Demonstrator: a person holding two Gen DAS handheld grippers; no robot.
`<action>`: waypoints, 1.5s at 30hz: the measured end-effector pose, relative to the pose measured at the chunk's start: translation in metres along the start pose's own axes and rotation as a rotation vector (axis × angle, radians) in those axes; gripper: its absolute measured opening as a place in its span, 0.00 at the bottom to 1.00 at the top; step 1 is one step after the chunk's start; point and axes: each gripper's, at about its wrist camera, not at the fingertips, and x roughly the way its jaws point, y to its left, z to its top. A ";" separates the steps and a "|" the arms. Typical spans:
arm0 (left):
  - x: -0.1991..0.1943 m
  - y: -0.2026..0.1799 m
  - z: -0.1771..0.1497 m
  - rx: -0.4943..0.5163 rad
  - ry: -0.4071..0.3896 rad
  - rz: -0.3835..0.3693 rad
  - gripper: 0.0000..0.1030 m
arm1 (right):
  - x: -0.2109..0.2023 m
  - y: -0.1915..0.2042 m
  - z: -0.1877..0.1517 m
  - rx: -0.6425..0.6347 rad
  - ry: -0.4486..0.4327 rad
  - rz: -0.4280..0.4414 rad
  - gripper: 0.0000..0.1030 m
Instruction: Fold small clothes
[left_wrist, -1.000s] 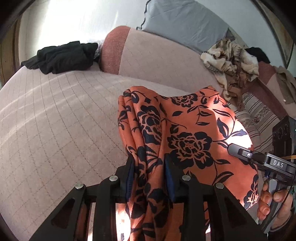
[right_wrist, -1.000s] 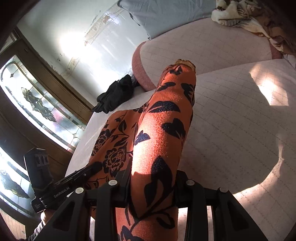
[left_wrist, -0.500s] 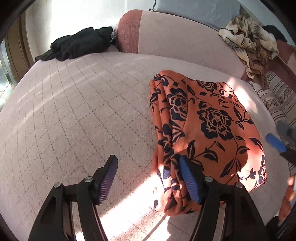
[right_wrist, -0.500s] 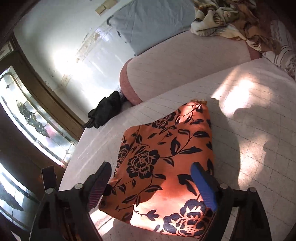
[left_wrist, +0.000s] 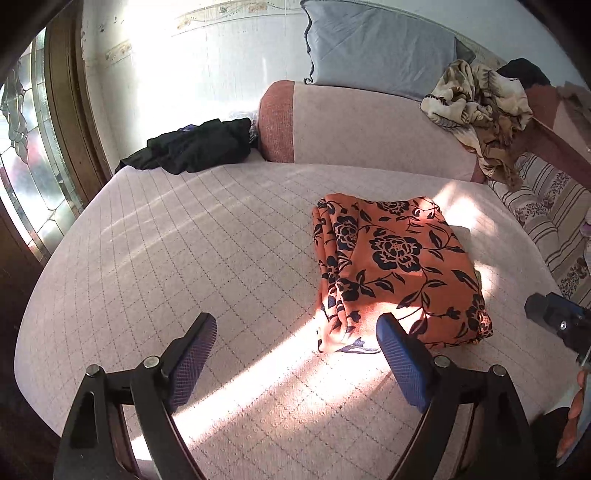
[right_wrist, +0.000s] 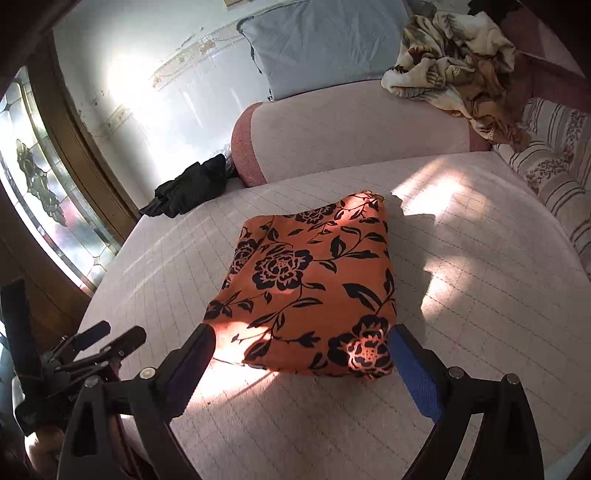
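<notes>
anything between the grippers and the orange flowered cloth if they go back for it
Nothing visible. The folded orange cloth lies alone on the pink bed cover, just ahead of the left gripper and right gripper, whose jaws are opening with nothing between them.

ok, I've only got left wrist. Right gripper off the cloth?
Observer: Yes. The right gripper is opening and its fingers press on nothing. The cloth lies folded on the bed, with its near edge showing between the tips.
Operator: Cloth's right edge tidy? I only see the stacked left side.
Observer: The right edge is one smooth fold, with no loose layers showing.
Operator: Left gripper clear from there?
Observer: The left gripper, also opening, sits off the cloth's near-left corner and does not touch it.
</notes>
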 end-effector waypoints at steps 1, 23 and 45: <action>-0.006 -0.001 -0.001 -0.001 -0.004 -0.001 0.87 | -0.008 0.001 -0.007 -0.011 0.005 -0.019 0.93; -0.060 -0.023 -0.010 -0.012 -0.055 -0.009 0.93 | -0.055 0.024 -0.034 -0.086 0.029 -0.190 0.93; -0.042 -0.028 0.002 -0.002 -0.037 -0.024 0.98 | -0.028 0.031 -0.024 -0.113 0.067 -0.212 0.93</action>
